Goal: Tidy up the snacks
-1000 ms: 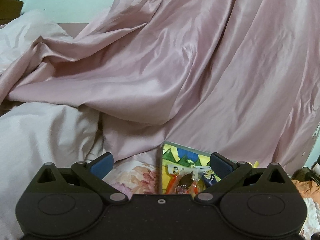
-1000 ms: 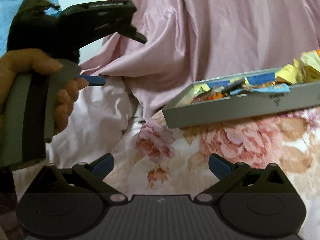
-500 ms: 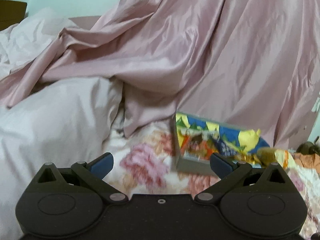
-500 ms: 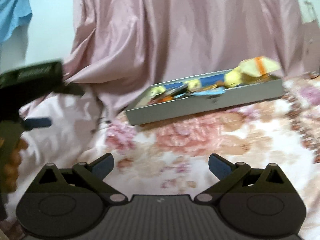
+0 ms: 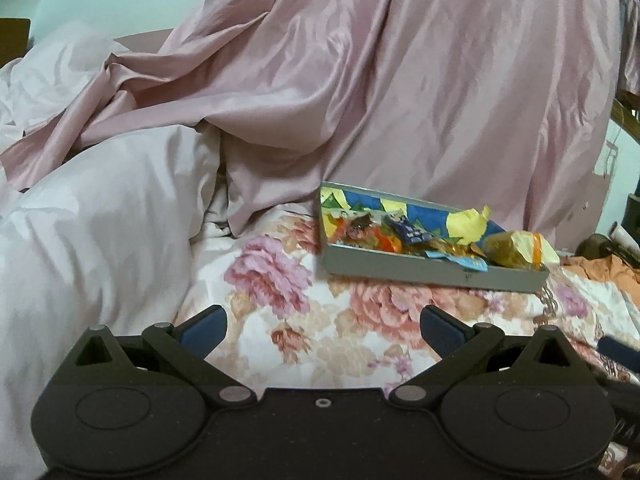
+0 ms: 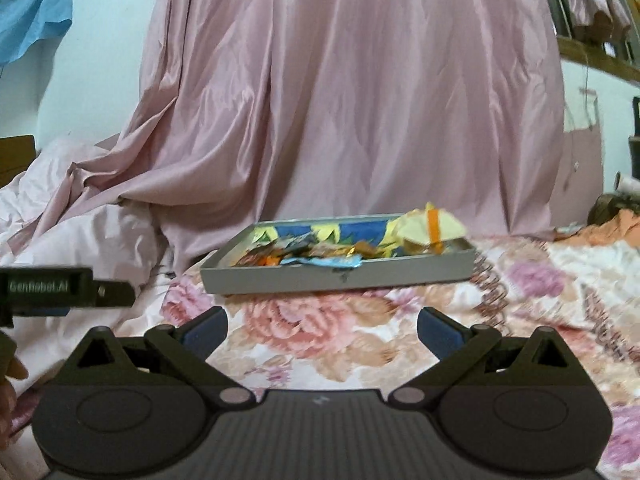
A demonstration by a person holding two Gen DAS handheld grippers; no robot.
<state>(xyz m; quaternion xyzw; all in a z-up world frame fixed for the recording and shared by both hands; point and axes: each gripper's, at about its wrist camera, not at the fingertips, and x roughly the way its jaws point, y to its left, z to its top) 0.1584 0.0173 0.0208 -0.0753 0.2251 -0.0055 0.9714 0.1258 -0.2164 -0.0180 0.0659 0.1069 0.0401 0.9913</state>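
Left wrist view shows the left gripper with its jaws spread apart and holding nothing, above a floral bedspread, while a shallow grey tray of mixed snacks lies ahead and to the right on the bed, with a yellow packet at its right end. Right wrist view shows the right gripper with jaws also apart and empty, the tray straight ahead before a pink curtain, and the left gripper low at the left edge.
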